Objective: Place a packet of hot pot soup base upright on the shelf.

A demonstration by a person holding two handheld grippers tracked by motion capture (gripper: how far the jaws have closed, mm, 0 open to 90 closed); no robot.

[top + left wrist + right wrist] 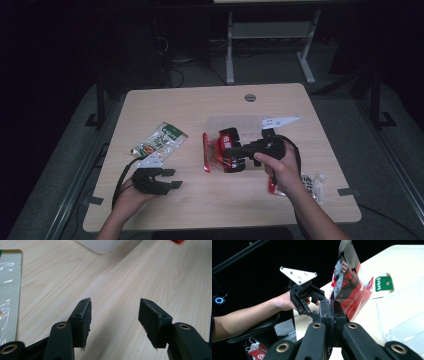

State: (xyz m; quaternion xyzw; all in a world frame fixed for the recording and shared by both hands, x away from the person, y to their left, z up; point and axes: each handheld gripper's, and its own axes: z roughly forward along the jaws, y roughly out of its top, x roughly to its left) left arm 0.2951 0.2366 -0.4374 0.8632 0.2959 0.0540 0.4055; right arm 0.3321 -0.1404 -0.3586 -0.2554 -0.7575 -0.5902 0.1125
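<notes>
Red-and-black snack packet (230, 150), lifted off the table (210, 200) just in front of the clear plastic tub (235, 122), pinched by one edge in the right gripper (332, 308), jaws closed tight on the foil. Probably mid-carry, bound for the tub: next move seemingly a short swing over the rim and a release, with care for the packet's floppy free end. Red strip (205, 152) lying flat beside it. Farther left, green packet (161, 140) flat on the wood; left gripper (113, 315) low near it, jaws wide apart, holding nothing. Small clear packet (312, 185) near the right edge.
</notes>
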